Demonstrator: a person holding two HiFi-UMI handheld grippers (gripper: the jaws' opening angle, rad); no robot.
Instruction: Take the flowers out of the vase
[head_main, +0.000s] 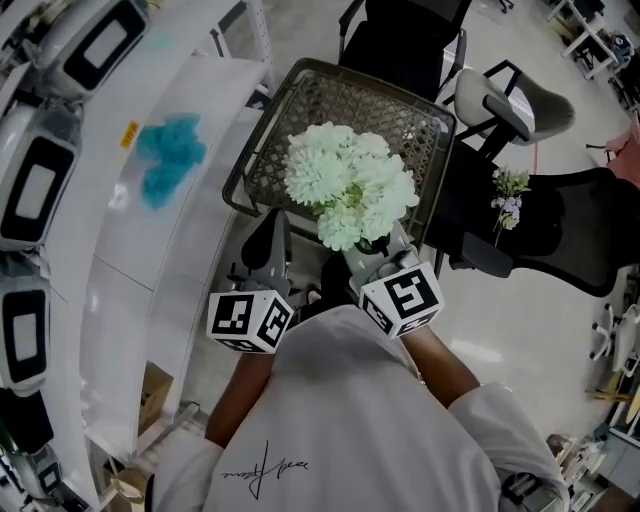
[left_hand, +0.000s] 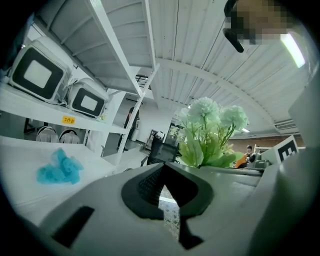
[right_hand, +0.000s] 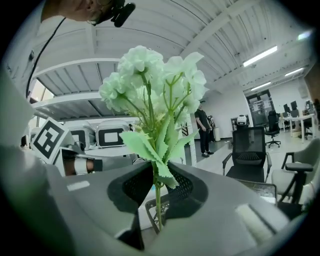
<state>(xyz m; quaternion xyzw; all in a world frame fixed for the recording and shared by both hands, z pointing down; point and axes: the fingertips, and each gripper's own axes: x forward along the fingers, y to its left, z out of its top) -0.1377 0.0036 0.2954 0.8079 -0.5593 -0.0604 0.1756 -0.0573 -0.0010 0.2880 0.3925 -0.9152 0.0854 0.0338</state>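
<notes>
Step in hand: extraction, judged to be at or past the lift-out stage. The right gripper (right_hand: 155, 175) has its jaws clenched on the thin green stem (right_hand: 158, 210) of the artificial flowers (head_main: 350, 185); the stem runs upright through the jaw tips and one leaf hangs over them. The pale green-white bunch is held in the air over the near edge of the wire basket (head_main: 300, 90). No vase is visible in any view, so it cannot be confirmed that the stem end is fully clear.

The left gripper (left_hand: 162, 172) is level just beside the basket's near left corner; its jaws appear to meet at the tips with nothing between them; only the basket mesh shows through the gap behind them.

Other items: a white worktop (head_main: 210, 120) lies to the left of the basket and carries a crumpled blue cloth (head_main: 168, 158); a black office chair (head_main: 570, 230) stands to the right of the basket with a small pale sprig (head_main: 508, 195) on it.

Next move, as judged:
- keep the right jaws firm on the stem; it is thin and the top-heavy bunch may swing or twist in the grip;
- carry the bunch away from the basket to a set-down place; the worktop or the chair seat look the likeliest;
- lower it until it is supported; only then release.
</notes>
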